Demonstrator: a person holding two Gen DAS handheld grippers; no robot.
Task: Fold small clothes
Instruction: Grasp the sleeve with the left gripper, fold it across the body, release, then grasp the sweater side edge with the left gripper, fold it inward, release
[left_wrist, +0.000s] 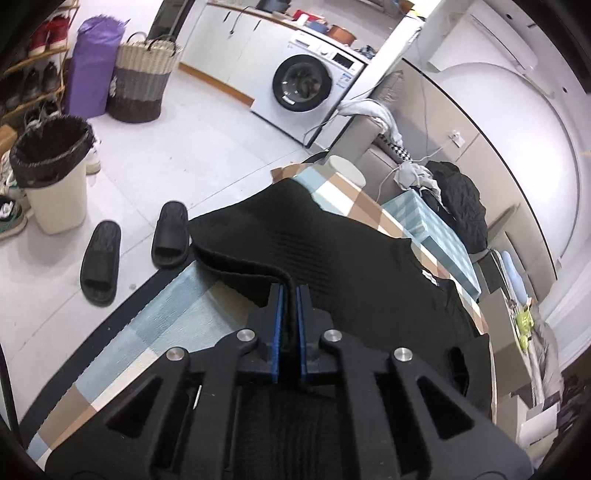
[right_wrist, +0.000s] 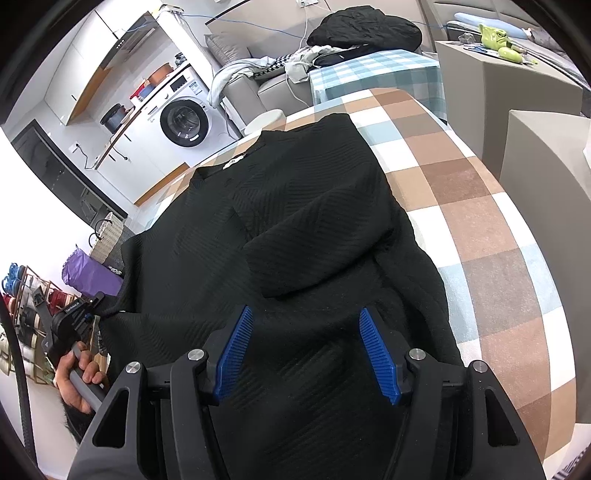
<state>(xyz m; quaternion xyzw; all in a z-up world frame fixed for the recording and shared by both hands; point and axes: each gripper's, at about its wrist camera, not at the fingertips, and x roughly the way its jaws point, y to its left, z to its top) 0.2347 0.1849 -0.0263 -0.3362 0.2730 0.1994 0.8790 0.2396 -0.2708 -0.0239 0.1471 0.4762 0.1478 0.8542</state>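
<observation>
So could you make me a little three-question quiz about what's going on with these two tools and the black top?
1. True or false: the left tool is clamped on the hem of the black top.
2. The right tool is: A) shut on a sleeve, B) open above the top, C) holding a slipper.
3. What does the top lie on?

Key:
1. True. Its blue pads pinch a raised fold of the edge.
2. B. Its fingers stand apart with cloth beneath, nothing gripped.
3. A checked tablecloth in brown, white and pale blue.
</observation>
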